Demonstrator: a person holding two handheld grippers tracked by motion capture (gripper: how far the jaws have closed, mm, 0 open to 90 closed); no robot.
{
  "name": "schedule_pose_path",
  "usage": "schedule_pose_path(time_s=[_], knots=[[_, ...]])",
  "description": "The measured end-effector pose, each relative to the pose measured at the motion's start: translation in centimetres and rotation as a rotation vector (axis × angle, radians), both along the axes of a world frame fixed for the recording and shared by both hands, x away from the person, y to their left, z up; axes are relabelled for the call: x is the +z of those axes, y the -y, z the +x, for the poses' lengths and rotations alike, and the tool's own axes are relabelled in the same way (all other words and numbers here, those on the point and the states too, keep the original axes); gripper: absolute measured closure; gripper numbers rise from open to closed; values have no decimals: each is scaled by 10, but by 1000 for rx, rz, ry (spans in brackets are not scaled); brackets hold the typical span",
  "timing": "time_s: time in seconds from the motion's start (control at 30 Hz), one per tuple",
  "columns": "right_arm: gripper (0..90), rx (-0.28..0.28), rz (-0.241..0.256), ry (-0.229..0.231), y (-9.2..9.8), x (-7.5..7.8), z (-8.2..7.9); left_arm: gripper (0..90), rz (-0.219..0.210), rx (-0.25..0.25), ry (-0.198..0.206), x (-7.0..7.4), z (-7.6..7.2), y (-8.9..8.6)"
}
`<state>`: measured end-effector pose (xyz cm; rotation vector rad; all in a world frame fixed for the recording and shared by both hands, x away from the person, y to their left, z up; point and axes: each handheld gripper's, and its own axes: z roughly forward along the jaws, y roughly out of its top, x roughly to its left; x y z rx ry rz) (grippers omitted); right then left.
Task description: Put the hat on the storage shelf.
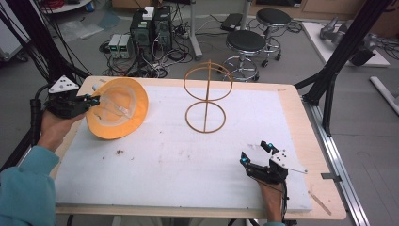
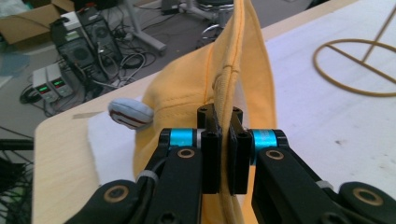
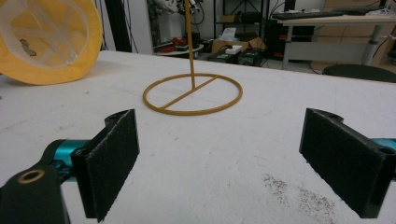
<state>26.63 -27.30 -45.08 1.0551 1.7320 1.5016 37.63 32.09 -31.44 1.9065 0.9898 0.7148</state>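
A yellow bucket hat [image 1: 120, 110] is held tilted on edge at the table's far left, its white lining facing right. My left gripper [image 1: 94, 100] is shut on the hat's brim; in the left gripper view the jaws pinch the yellow hat [image 2: 219, 79] fabric at my left gripper [image 2: 225, 154]. A tan wire hat stand [image 1: 206, 96] with a ring base and ring top stands upright at the table's middle back, and the same stand [image 3: 192, 93] rises ahead in the right gripper view. My right gripper [image 1: 254, 153] rests open at the front right, its pads [image 3: 109, 163] wide apart.
A white mat [image 1: 179, 155] covers the wooden table [image 1: 301, 122]. A small grey-blue pad [image 2: 130, 113] lies by the hat near the far left corner. Stools [image 1: 245, 44], computers and cables stand on the floor behind the table. A black frame post [image 1: 341, 56] rises at the right.
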Motion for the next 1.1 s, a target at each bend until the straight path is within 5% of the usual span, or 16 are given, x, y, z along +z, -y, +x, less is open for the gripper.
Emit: schedule_pose_path(time_s=[0.57, 1.1], knots=[[109, -3, -2, 0, 0, 0, 0, 862, -77, -155, -35, -5, -30, 41], [109, -5, 6, -5, 0, 0, 0, 853, -113, -293, -60, -30, -58, 85]])
